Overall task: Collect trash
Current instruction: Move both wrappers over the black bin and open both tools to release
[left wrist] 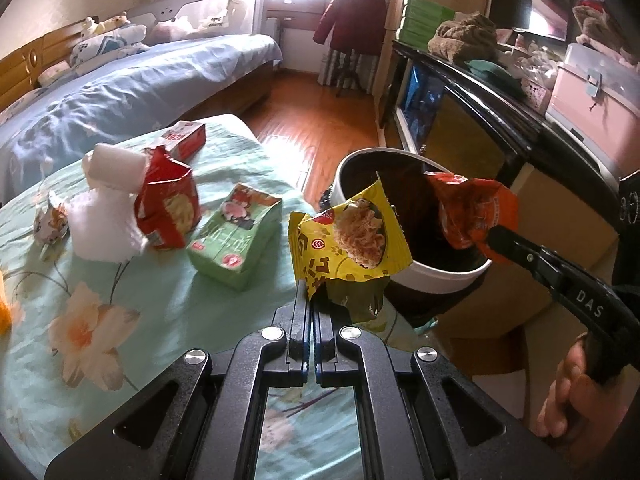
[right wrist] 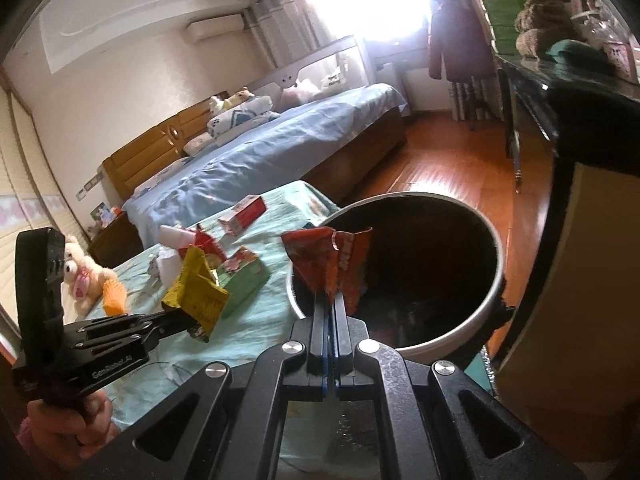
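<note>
left wrist: bin [left wrist: 452, 280] bottom dark.

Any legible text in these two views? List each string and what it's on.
"DAS": on the right gripper's arm, left wrist view.
"GenRobot.AI": on the left gripper's body, right wrist view; slightly blurred.
Yellow wrapper, orange wrapper, green box, red-white box: print too blurred to read.

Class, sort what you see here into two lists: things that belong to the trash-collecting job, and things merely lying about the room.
Belongs to the job:
- yellow snack wrapper, in the left gripper
- crumpled orange-red wrapper, in the right gripper
- round white bin
- green carton
- white tissue wad

Just lying about:
- cream teddy bear
- pink storage box
</note>
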Demonstrator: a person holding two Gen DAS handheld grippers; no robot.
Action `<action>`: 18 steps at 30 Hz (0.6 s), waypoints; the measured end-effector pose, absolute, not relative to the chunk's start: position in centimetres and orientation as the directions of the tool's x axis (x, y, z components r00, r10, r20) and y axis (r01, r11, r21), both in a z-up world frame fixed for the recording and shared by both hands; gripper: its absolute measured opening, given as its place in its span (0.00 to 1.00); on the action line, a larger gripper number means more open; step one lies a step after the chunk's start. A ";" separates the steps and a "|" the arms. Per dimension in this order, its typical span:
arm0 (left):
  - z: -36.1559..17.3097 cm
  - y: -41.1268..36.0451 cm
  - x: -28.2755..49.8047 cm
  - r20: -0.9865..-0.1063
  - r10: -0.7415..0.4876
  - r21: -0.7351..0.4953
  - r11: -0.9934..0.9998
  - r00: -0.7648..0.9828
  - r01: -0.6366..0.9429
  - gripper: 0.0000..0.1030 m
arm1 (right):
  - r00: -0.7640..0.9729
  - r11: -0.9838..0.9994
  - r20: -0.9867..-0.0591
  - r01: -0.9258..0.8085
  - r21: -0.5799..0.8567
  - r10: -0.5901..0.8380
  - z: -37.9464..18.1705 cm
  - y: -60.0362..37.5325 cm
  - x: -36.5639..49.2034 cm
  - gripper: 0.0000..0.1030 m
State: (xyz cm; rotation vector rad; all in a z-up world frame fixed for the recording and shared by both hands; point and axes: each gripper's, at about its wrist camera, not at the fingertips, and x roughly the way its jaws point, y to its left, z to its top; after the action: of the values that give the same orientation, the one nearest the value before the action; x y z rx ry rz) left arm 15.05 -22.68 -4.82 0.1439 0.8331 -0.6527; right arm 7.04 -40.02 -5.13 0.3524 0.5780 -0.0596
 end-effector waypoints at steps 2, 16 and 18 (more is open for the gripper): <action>-4.9 -23.2 15.1 -0.729 -0.482 -0.126 0.793 0.486 0.596 0.01 | 0.834 0.935 -0.551 0.169 0.311 0.033 -5.4 -40.6 7.1 0.01; -5.1 -27.2 16.1 -0.749 -0.475 -0.096 0.767 0.462 0.634 0.01 | 0.816 0.917 -0.578 0.231 0.324 -0.001 -6.6 -43.6 7.0 0.01; -4.9 -27.7 16.2 -0.749 -0.475 -0.090 0.763 0.461 0.640 0.01 | 0.816 0.916 -0.578 0.235 0.325 -0.004 -6.7 -43.9 7.1 0.01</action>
State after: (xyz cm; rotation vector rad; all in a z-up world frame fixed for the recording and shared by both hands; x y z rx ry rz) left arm 16.25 -27.73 -4.94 0.2163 0.8468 -0.6926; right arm 7.07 -43.87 -6.66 0.3985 0.6068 -0.1311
